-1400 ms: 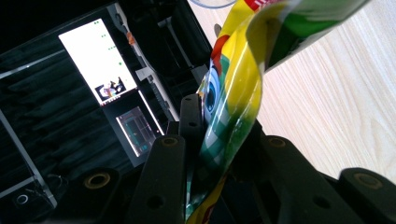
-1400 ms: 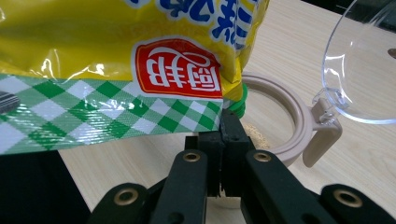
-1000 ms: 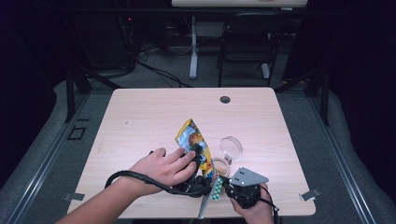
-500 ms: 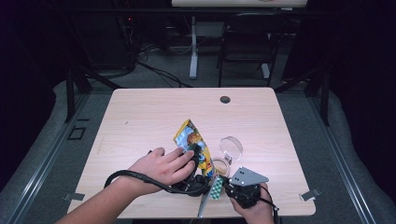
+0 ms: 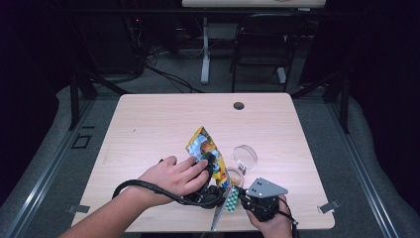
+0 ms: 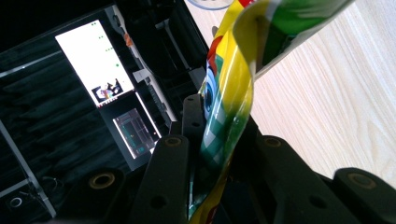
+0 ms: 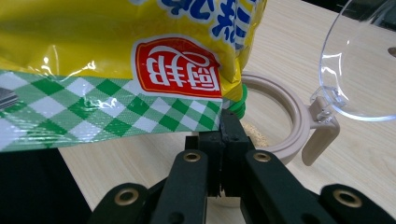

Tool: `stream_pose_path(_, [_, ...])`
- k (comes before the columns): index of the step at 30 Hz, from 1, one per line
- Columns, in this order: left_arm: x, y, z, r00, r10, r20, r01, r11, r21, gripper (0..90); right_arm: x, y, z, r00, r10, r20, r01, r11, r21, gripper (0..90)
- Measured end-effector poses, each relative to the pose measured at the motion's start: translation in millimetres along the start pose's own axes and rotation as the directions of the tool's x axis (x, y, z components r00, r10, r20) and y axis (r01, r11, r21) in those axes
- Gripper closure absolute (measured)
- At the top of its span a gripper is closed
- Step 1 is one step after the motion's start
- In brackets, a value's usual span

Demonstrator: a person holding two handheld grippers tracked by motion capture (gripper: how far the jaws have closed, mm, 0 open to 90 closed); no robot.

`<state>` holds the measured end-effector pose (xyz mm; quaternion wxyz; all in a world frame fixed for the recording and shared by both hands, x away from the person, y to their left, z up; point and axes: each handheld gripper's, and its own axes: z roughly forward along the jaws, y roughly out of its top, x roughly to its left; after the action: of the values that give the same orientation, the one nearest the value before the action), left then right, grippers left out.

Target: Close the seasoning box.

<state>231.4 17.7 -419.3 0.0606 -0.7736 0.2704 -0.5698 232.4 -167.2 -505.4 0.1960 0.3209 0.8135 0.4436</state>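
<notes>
A yellow snack bag (image 5: 202, 145) with a green-checked sealed end stands tilted near the table's front edge. My left gripper (image 5: 212, 166), under a bare hand, is shut on the bag's edge; in the left gripper view the bag (image 6: 233, 93) runs up between the jaws of the left gripper (image 6: 219, 122). My right gripper (image 5: 234, 199) is shut on the checked corner; in the right gripper view the bag (image 7: 116, 56) hangs above the closed right gripper (image 7: 223, 127). Just behind the bag sits a small beige-rimmed jar (image 7: 290, 117) with its clear hinged lid (image 7: 364, 70) flipped open.
The jar (image 5: 234, 176) and lid (image 5: 245, 156) sit right of the bag on the light wooden table (image 5: 158, 119). A dark cable hole (image 5: 238, 105) lies near the far edge. A black cable (image 5: 148, 187) loops by the left wrist. Chairs and stands are beyond the table.
</notes>
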Motion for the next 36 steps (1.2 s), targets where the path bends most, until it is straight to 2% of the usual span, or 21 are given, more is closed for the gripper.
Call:
stream_pose_path(21, [-2.7,-3.1,-1.0,0.9997,-0.02,0.016,0.02,0.9998,0.007,81.2,0.4,1.3,3.4,1.0,0.001,-0.003,-0.001,1.0,-0.008,89.7])
stream_pose_path(22, [-3.9,-4.0,-0.1,0.9992,-0.032,0.022,0.032,0.9995,0.007,81.3,0.1,1.5,3.5,1.0,-0.002,-0.003,0.002,1.0,-0.005,89.7])
stream_pose_path(27, [-5.1,-5.5,0.8,0.9987,-0.042,0.029,0.042,0.999,0.014,81.4,-0.1,2.3,5.3,1.0,-0.007,-0.001,0.007,1.0,-0.002,89.7])
stream_pose_path(28, [-5.8,-6.1,1.0,0.9979,-0.055,0.034,0.055,0.9984,0.014,81.5,-0.3,2.5,5.3,1.0,-0.01,-0.001,0.01,1.0,-0.001,89.7])
stream_pose_path(29, [-7.8,-7.3,2.0,0.9934,-0.092,0.068,0.091,0.9957,0.012,81.5,-0.4,2.6,5.4,0.9999,-0.011,0.003,0.011,1.0,-0.001,89.7])
stream_pose_path(30, [-6.9,-7.6,1.6,0.9966,-0.07,0.043,0.07,0.9974,0.015,81.6,-0.6,2.7,5.3,0.9999,-0.012,0.005,0.012,1.0,0.0,89.7])
stream_pose_path(31, [-5.7,-7.9,1.6,0.9983,-0.046,0.037,0.045,0.9989,0.015,81.8,-0.8,2.7,5.2,0.9999,-0.011,0.005,0.011,1.0,0.0,89.7])
stream_pose_path(32, [-3.4,-7.8,1.0,0.9999,-0.007,0.01,0.007,0.9998,0.016,82.0,-0.8,2.9,5.3,0.9999,-0.01,0.008,0.01,1.0,-0.003,89.7])
stream_pose_path(33, [-3.4,-7.8,1.0,0.9999,-0.007,0.01,0.007,0.9998,0.016,82.2,-0.8,2.9,5.3,0.9999,-0.01,0.008,0.01,1.0,-0.003,89.7])
stream_pose_path(34, [-8.0,-9.4,2.6,0.9971,-0.067,0.036,0.067,0.9978,0.007,82.2,-0.7,2.9,5.3,0.9999,-0.008,0.01,0.008,1.0,-0.006,89.7])
stream_pose_path(35, [-10.0,-10.4,2.9,0.9952,-0.087,0.045,0.087,0.9962,0.008,82.7,-0.7,3.1,5.1,0.9999,-0.008,0.011,0.008,1.0,-0.01,89.8])
stream_pose_path(36, [-10.3,-11.4,3.1,0.9947,-0.084,0.059,0.083,0.9964,0.014,82.9,-0.7,3.1,4.9,0.9999,-0.008,0.011,0.008,1.0,-0.011,89.8])
